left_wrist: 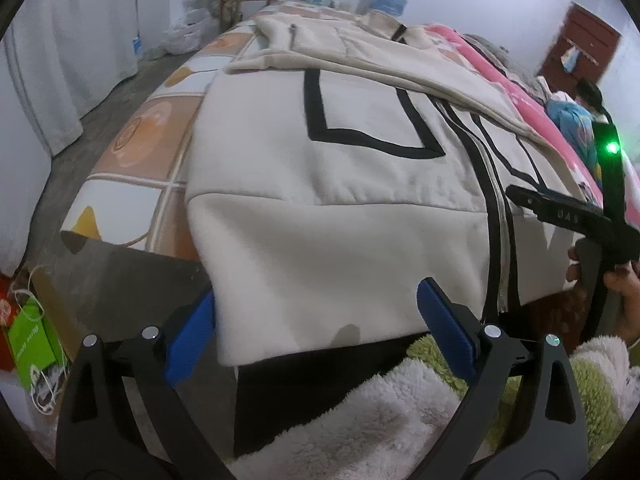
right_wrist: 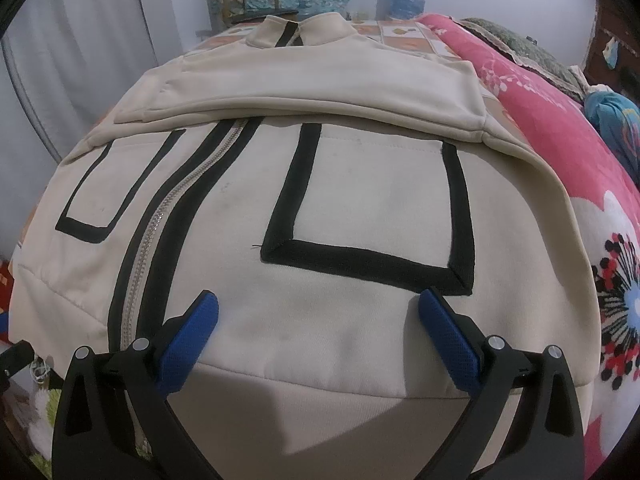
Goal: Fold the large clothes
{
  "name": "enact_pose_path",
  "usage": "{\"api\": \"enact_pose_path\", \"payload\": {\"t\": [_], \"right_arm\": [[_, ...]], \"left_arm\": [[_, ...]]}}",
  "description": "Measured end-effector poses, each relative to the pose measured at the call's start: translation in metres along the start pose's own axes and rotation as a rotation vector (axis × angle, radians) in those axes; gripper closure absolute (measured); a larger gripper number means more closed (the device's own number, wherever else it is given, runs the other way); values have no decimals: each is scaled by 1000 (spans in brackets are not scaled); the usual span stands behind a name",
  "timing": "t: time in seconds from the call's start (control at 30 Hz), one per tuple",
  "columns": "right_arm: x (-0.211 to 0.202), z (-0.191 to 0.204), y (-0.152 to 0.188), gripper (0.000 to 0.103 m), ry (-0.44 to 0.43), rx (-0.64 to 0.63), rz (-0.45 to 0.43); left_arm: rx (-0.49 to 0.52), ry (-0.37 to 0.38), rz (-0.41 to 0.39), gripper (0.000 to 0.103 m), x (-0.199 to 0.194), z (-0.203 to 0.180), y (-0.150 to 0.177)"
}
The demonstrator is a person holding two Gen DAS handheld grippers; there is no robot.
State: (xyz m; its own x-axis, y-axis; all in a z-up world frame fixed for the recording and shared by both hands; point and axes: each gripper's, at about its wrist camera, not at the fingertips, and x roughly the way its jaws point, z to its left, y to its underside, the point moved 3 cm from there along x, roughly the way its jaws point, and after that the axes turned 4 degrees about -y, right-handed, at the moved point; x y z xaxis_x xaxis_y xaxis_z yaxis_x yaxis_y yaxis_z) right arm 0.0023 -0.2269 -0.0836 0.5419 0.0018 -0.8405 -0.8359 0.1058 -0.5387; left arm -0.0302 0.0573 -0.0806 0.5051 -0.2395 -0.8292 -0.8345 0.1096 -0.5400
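The cream jacket (right_wrist: 320, 208) lies zip-side up across the bed (left_wrist: 136, 152), its collar at the far end and its hem hanging over the near edge, straight ahead of both pairs of fingers. Both sleeves look already folded in across the chest, forming a flat band beyond the black-outlined pockets, so the side folds seem done and the step in hand is judged to be the lengthwise fold: hem up towards collar.

The left gripper (left_wrist: 316, 332) stands wide, its blue pads either side of the hem's left portion; the left pad sits just beside the jacket's side edge, and no cloth is pinched. The right gripper (right_wrist: 318, 342) is equally wide, hovering over the hem band just below the right pocket, with the zip (right_wrist: 160, 240) running off beyond its left finger. Neither holds anything.

The next move probably calls for each gripper to drop to the hem near its own corner, turn so one finger slips beneath the overhanging edge, close on both layers, then lift and carry together so the fold stays square.

A pink floral blanket (right_wrist: 560, 128) lies beyond the right fingers, beside the jacket
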Motion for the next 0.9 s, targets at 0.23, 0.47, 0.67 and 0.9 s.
{"api": "enact_pose_path", "payload": {"t": [0.23, 0.47, 0.67, 0.9], "right_arm": [[0, 0, 0, 6, -3, -5, 0], [0, 0, 0, 6, -2, -3, 1], [0, 0, 0, 6, -2, -2, 1], [0, 1, 0, 6, -1, -3, -2]], "left_arm": [[-25, 107, -63, 10, -7, 4, -1], [-110, 198, -70, 8, -8, 14, -3], [-136, 212, -85, 8, -7, 17, -2], [-116, 213, -104, 8, -10, 20, 3]]}}
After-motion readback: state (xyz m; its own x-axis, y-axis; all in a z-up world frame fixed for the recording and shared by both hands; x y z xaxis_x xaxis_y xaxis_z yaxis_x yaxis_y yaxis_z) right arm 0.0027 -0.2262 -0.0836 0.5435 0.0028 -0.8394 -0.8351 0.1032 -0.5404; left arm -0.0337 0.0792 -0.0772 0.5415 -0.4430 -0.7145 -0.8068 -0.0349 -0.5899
